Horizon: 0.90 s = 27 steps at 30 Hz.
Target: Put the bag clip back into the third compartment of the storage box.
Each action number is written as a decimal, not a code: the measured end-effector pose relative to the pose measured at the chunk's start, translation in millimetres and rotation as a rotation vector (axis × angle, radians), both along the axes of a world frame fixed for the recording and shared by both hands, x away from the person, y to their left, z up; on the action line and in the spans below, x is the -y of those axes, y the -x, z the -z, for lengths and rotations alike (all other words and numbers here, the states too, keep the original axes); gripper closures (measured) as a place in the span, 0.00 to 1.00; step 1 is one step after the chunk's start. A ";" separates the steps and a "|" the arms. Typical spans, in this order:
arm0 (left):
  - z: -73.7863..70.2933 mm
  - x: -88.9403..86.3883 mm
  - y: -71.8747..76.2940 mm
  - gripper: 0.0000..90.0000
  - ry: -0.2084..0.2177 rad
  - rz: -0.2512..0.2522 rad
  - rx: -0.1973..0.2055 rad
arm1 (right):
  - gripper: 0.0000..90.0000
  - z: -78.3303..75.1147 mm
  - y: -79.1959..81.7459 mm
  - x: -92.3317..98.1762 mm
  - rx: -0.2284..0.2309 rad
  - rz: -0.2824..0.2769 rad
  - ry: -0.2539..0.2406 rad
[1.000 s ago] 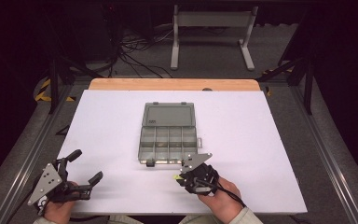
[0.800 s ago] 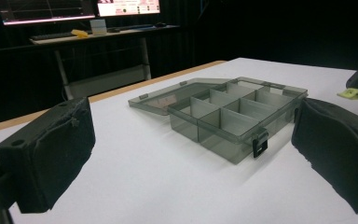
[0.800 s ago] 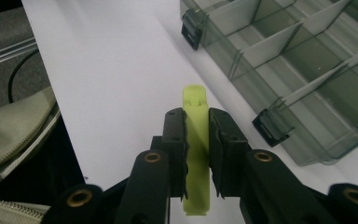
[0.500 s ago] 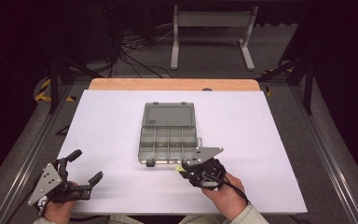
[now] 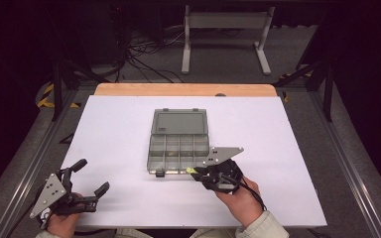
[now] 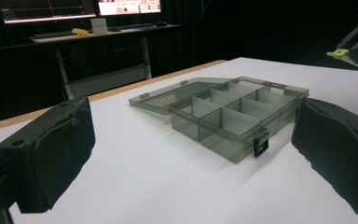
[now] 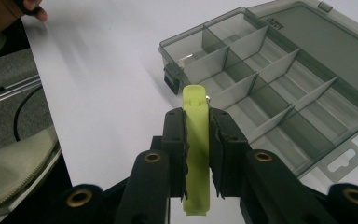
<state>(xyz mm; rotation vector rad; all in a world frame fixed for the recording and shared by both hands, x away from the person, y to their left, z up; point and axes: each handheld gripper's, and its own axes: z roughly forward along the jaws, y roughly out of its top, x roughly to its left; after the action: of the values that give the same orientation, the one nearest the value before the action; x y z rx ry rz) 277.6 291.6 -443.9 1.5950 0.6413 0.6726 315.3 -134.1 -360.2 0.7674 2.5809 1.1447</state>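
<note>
A smoky grey compartment box (image 5: 178, 151) lies open mid-table, its lid (image 5: 179, 122) folded flat on the far side and its several compartments looking empty. My right gripper (image 5: 197, 173) hovers at the box's near right corner, shut on a slim yellow-green plastic piece (image 5: 192, 170). In the right gripper view, the piece (image 7: 196, 154) stands upright between the pads of that gripper (image 7: 196, 117), over the front wall of the box (image 7: 270, 79). My left gripper (image 5: 93, 174) rests near the front left, open and holding nothing. Its view looks between wide jaws (image 6: 193, 135) at the box (image 6: 233, 112).
The white table top (image 5: 104, 134) has a wooden strip (image 5: 183, 89) along its far edge. A metal rail (image 5: 25, 173) runs along the left side, and beyond the table lie floor cables (image 5: 139, 62) and a stand (image 5: 223, 29). A desk with monitors (image 6: 74, 9) stands behind.
My right gripper has moved forward with the yellow-green piece, from near the table's front edge up to the box's near right corner. The left gripper has stayed put.
</note>
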 end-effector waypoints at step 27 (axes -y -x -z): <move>-0.5 0.2 -0.6 0.00 0.005 0.007 0.004 | 0.86 -5.8 -91.5 -17.0 -0.059 0.097 -0.040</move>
<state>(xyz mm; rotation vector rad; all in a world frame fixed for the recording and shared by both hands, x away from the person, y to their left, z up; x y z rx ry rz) 278.2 291.4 -443.4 1.5908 0.6342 0.6684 406.8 -117.1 -354.5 0.9388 2.5438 1.1639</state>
